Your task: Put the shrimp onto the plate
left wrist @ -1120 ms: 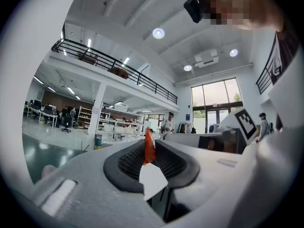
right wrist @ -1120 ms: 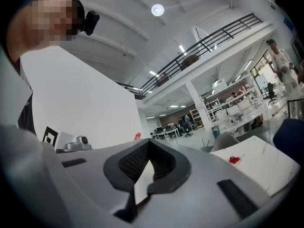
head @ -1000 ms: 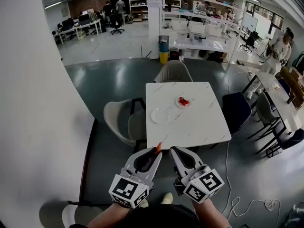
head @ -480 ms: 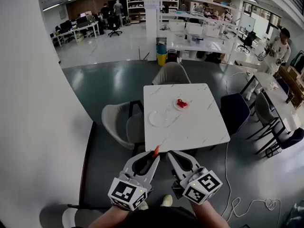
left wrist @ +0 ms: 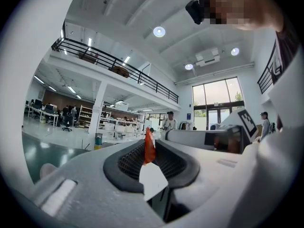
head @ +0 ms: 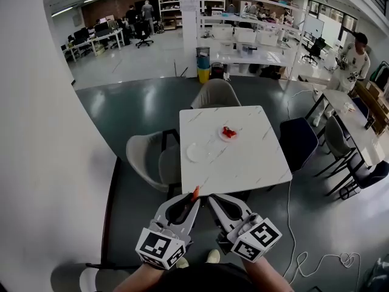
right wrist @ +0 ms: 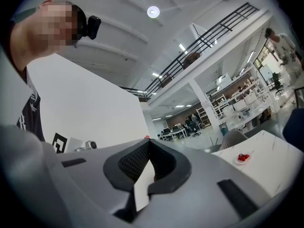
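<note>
A white marble table (head: pixel 243 163) stands ahead, beyond both grippers. It carries a small plate (head: pixel 220 137) with red shrimp (head: pixel 228 132) and, to its left, an empty white plate (head: pixel 197 152). My left gripper (head: pixel 194 193) is held short of the table's near edge, shut on an orange-red shrimp (left wrist: pixel 149 146) that sticks up from its tips. My right gripper (head: pixel 213 198) hangs beside it, shut with nothing between its jaws. The right gripper view also shows the table (right wrist: pixel 270 167) and the shrimp plate (right wrist: pixel 243 158) far off.
A beige chair (head: pixel 149 160) stands left of the table, another (head: pixel 216 93) at its far side, and a dark blue one (head: pixel 298 142) at its right. A white wall (head: pixel 48 163) fills the left. A cable (head: pixel 316 263) lies on the floor at the right.
Both grippers and the table have drifted slightly left in the head view. The left gripper still holds the shrimp.
</note>
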`<act>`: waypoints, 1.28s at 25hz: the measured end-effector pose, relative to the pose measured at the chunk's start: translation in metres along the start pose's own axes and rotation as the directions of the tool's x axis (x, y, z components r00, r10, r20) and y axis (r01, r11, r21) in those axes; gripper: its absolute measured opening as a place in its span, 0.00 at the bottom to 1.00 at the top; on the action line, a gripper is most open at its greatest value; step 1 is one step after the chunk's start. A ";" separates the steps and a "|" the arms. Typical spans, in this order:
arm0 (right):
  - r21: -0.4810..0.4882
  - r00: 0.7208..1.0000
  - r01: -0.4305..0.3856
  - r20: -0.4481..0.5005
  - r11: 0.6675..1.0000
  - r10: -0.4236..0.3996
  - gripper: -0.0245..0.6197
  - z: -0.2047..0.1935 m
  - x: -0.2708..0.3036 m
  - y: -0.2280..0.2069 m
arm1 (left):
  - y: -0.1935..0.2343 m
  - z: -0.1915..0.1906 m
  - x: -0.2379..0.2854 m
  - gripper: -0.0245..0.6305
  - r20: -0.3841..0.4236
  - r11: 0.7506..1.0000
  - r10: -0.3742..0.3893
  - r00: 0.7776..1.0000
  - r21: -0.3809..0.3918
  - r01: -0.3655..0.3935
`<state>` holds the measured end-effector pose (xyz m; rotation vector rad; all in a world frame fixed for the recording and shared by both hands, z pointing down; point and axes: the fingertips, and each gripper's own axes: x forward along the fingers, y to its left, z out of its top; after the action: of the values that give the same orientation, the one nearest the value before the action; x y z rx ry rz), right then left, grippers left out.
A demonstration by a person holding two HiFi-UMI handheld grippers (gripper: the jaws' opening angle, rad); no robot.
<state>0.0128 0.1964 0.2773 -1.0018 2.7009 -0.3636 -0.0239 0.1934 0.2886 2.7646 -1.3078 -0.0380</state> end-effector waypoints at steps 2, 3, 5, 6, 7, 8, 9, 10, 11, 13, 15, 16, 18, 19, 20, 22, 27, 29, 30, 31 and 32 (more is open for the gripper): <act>-0.002 1.000 0.006 -0.004 1.000 -0.006 0.04 0.001 -0.001 -0.005 | -0.001 0.000 0.004 0.15 0.001 1.000 0.004 1.000 -0.002 -0.004; -0.002 1.000 0.008 -0.004 1.000 -0.008 0.04 0.002 -0.002 -0.008 | -0.001 0.001 0.006 0.15 0.002 1.000 0.006 1.000 -0.002 -0.006; -0.002 1.000 0.013 -0.004 1.000 -0.013 0.04 0.004 -0.005 -0.015 | -0.003 0.000 0.011 0.15 0.002 1.000 0.011 1.000 0.001 -0.011; -0.001 1.000 0.015 -0.004 1.000 -0.015 0.04 0.004 -0.007 -0.018 | -0.004 0.000 0.014 0.15 0.001 1.000 0.013 1.000 0.002 -0.013; 0.000 1.000 0.017 -0.003 1.000 -0.017 0.04 0.004 -0.010 -0.021 | -0.006 -0.001 0.016 0.15 0.000 1.000 0.016 1.000 0.004 -0.016; 0.001 1.000 0.018 -0.002 1.000 -0.018 0.04 0.005 -0.012 -0.025 | -0.007 -0.001 0.019 0.15 -0.001 1.000 0.017 1.000 0.006 -0.017; 0.003 1.000 0.020 0.000 1.000 -0.020 0.04 0.005 -0.014 -0.029 | -0.008 -0.002 0.022 0.15 -0.001 1.000 0.019 1.000 0.007 -0.019; 0.005 1.000 0.022 0.001 1.000 -0.022 0.04 0.005 -0.016 -0.033 | -0.008 -0.002 0.025 0.15 -0.001 1.000 0.021 1.000 0.008 -0.021; 0.007 1.000 0.023 0.002 1.000 -0.023 0.04 0.005 -0.018 -0.038 | -0.009 -0.003 0.029 0.15 -0.002 1.000 0.023 1.000 0.009 -0.023; 0.015 1.000 0.026 0.002 1.000 -0.026 0.04 0.005 -0.023 -0.045 | -0.012 -0.006 0.035 0.15 -0.007 1.000 0.029 1.000 0.008 -0.029; 0.018 1.000 0.027 0.002 0.999 -0.027 0.04 0.007 -0.029 -0.050 | -0.016 -0.008 0.040 0.15 -0.010 0.999 0.035 0.999 0.008 -0.035; 0.019 1.000 0.027 0.004 0.999 -0.027 0.04 0.007 -0.030 -0.053 | -0.017 -0.009 0.042 0.15 -0.010 0.999 0.038 0.999 0.009 -0.038; 0.022 1.000 0.028 0.009 0.999 -0.028 0.04 0.008 -0.031 -0.060 | -0.016 -0.011 0.048 0.15 -0.011 0.999 0.042 0.999 0.013 -0.042; 0.026 1.000 0.028 0.010 0.999 -0.028 0.04 0.008 -0.030 -0.064 | -0.015 -0.013 0.051 0.15 -0.013 0.999 0.043 0.999 0.013 -0.043; 0.032 1.000 0.028 0.010 0.999 -0.028 0.04 0.007 -0.029 -0.067 | -0.014 -0.014 0.053 0.15 -0.017 0.999 0.044 0.999 0.012 -0.044; 0.042 1.000 0.027 0.004 0.999 -0.027 0.04 0.006 -0.025 -0.070 | -0.011 -0.017 0.056 0.15 -0.026 0.999 0.047 0.999 0.006 -0.047; 0.057 1.000 0.027 -0.017 0.998 -0.026 0.04 0.002 -0.004 -0.082 | 0.008 -0.022 0.067 0.15 -0.036 0.998 0.054 0.998 -0.008 -0.054; 0.061 0.999 0.035 -0.028 0.998 -0.033 0.04 -0.001 0.007 -0.092 | 0.020 -0.025 0.078 0.15 -0.042 0.998 0.053 0.998 -0.014 -0.053; 0.061 0.999 0.041 -0.033 0.997 -0.039 0.04 -0.001 0.014 -0.098 | 0.027 -0.026 0.084 0.15 -0.045 0.999 0.050 0.998 -0.015 -0.051; 0.061 0.998 0.047 -0.037 0.997 -0.045 0.04 -0.002 0.022 -0.105 | 0.035 -0.028 0.091 0.15 -0.048 0.999 0.046 0.998 -0.014 -0.047; 0.061 0.998 0.054 -0.040 0.997 -0.052 0.04 -0.002 0.030 -0.112 | 0.043 -0.029 0.098 0.15 -0.052 0.999 0.041 0.998 -0.012 -0.042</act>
<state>0.0572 0.0949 0.3103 -1.0613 2.6833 -0.4786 0.0071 0.0924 0.3230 2.7073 -1.3468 0.0275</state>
